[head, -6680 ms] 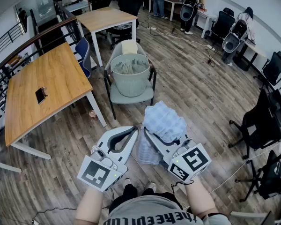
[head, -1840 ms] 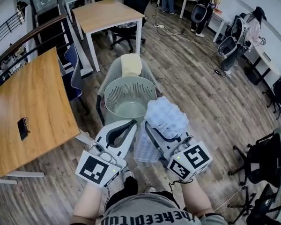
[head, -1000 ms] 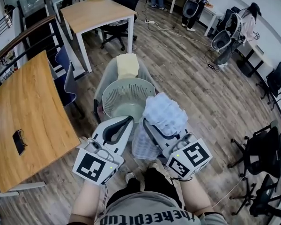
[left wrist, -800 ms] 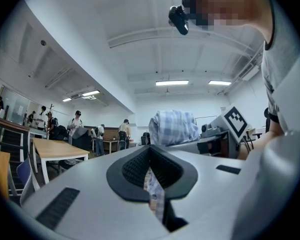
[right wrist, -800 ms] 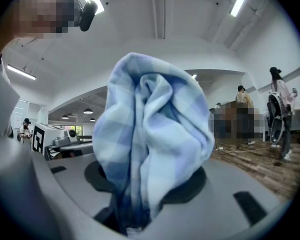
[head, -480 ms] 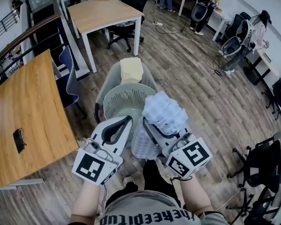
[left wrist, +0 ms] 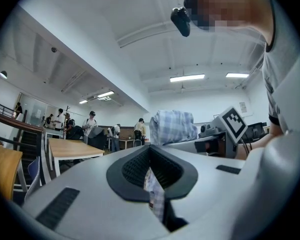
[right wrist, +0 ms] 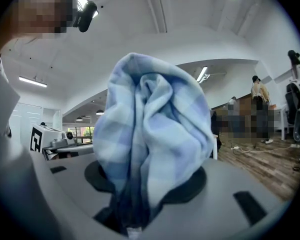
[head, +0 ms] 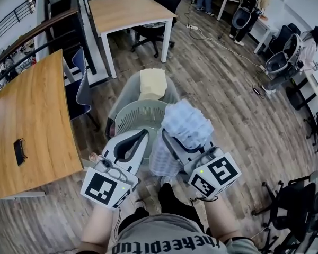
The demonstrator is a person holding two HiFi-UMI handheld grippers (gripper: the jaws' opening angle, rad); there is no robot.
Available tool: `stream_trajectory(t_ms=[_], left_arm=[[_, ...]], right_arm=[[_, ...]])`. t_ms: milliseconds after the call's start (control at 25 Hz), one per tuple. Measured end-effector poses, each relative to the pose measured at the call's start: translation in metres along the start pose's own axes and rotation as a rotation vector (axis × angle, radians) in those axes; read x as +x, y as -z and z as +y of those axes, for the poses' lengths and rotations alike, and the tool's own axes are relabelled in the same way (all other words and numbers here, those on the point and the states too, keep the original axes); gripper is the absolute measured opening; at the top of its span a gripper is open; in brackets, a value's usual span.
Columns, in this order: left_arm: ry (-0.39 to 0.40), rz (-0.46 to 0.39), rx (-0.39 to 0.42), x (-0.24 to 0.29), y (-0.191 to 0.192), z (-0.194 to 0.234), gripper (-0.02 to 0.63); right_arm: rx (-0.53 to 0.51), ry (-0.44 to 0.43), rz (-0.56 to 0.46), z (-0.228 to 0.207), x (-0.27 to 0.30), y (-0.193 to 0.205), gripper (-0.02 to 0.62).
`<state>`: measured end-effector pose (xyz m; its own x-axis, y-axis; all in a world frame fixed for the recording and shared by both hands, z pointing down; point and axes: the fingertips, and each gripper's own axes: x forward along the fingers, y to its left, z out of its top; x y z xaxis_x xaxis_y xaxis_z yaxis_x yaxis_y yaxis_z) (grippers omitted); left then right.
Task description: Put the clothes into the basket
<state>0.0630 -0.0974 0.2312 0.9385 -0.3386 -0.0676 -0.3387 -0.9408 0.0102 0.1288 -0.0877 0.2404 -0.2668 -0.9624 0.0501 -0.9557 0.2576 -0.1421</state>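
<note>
A pale green slatted basket (head: 128, 110) stands on a grey chair just ahead of me. My right gripper (head: 172, 142) is shut on a bunched blue checked cloth (head: 185, 121), which bulges above its jaws and hangs down below them (right wrist: 155, 134). The left gripper (head: 142, 135) is held level beside it with its jaw tips together. In the left gripper view a strip of checked cloth (left wrist: 154, 196) shows in the slit between those jaws; I cannot tell whether it is pinched there. Both grippers' tips reach the basket's near rim.
A yellow cushion (head: 152, 82) leans on the chair's back behind the basket. A wooden table (head: 32, 115) with a phone (head: 19, 151) stands at the left, a blue chair (head: 77, 91) beside it, and a second table (head: 130, 9) farther off. Office chairs (head: 281, 62) line the right.
Both grippers have moved forward with the cloth. The basket now sits closer under their tips, and its near rim is covered by them.
</note>
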Motion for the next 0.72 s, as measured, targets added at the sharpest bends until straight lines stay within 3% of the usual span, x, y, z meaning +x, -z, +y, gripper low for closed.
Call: stream_trajectory(t_ms=[720], left_arm=[[-0.169, 0.003, 0.003, 0.035, -0.005, 0.018, 0.014]], right_arm=[[-0.009, -0.163, 0.017, -0.039, 0.033, -0.014, 0.210]])
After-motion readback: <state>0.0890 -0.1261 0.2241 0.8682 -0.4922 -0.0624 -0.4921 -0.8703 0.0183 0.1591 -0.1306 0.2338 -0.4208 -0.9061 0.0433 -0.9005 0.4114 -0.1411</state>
